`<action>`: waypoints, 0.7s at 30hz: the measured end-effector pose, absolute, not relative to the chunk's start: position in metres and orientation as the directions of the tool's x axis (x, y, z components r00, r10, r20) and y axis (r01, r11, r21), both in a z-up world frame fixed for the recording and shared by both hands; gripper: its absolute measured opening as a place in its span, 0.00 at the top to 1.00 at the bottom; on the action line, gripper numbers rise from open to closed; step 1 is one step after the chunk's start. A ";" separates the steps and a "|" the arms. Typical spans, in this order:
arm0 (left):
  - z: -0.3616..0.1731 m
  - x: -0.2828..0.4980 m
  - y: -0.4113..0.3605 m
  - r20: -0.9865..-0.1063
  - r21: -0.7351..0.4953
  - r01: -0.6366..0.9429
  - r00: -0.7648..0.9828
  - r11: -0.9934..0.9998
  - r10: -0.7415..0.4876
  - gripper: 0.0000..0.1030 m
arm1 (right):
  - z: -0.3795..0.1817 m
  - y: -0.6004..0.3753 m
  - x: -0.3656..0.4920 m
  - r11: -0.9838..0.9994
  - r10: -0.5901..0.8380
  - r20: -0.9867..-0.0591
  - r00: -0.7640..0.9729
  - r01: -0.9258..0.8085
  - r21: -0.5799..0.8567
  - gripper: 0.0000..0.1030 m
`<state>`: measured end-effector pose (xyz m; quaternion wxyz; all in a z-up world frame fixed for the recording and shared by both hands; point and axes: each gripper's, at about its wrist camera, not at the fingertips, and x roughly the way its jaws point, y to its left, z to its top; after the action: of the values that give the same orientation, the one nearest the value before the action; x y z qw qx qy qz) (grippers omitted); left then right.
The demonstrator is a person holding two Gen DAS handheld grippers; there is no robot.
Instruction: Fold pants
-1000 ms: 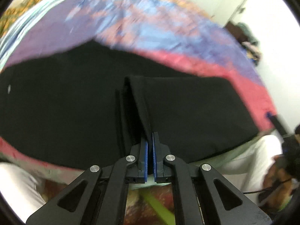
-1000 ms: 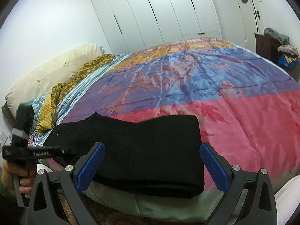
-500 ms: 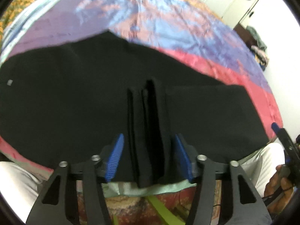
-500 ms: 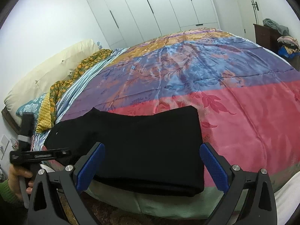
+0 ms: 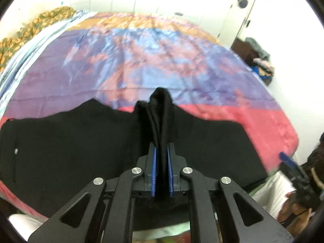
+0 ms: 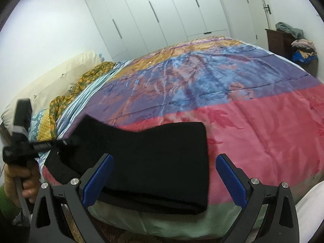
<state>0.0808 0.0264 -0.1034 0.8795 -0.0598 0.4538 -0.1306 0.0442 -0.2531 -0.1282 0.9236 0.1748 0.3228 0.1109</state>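
Observation:
Black pants point(image 5: 81, 141) lie folded lengthwise along the near edge of the bed; they also show in the right wrist view point(image 6: 158, 158). My left gripper point(image 5: 161, 156) is shut on a bunched ridge of the pants' near edge, lifted into a peak. My right gripper point(image 6: 164, 172) is open and empty, held above the right end of the pants near the bed's edge. The left gripper's body also shows in the right wrist view point(image 6: 36, 145) at the far left, held by a hand.
The colourful satin bedspread point(image 6: 202, 77) covers the bed. Pillows point(image 6: 50, 81) lie at the left. White wardrobes point(image 6: 162, 16) stand behind. A dark dresser with heaped clothes point(image 6: 293, 40) is at the right by a door.
My left gripper opened around the pants' edge half a second ago and has now closed on it, lifting the fabric into a ridge. The right gripper has barely moved and stays open.

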 end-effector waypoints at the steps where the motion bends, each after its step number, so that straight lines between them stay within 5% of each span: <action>1: -0.122 0.087 0.035 -0.813 -0.237 0.148 0.511 0.960 -0.279 0.92 | -0.129 -0.254 0.046 0.913 0.318 -0.562 0.763 -0.087 0.399 0.03; 4: -0.170 0.087 0.051 -0.877 -0.248 0.071 0.406 0.966 -0.255 0.92 | -0.132 -0.256 0.050 0.908 0.328 -0.575 0.749 -0.081 0.412 0.03; 11: -0.171 0.069 0.051 -0.855 -0.255 0.066 0.451 0.965 -0.257 0.88 | -0.116 -0.229 0.066 0.850 0.517 -0.543 0.662 -0.319 0.420 0.03; 16: -0.182 0.076 0.057 -0.844 -0.300 0.051 0.452 0.953 -0.290 0.83 | -0.185 -0.196 0.095 0.797 0.594 -0.727 0.345 -0.375 0.474 0.04; 21: -0.181 0.076 0.054 -0.843 -0.288 0.060 0.457 0.956 -0.283 0.82 | -0.150 -0.219 0.112 0.765 0.643 -0.647 0.410 -0.328 0.554 0.05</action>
<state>0.0764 0.0539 -0.1814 0.8467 -0.1087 0.5109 -0.1012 0.1121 -0.2185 -0.1499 0.8216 0.1729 0.4557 0.2956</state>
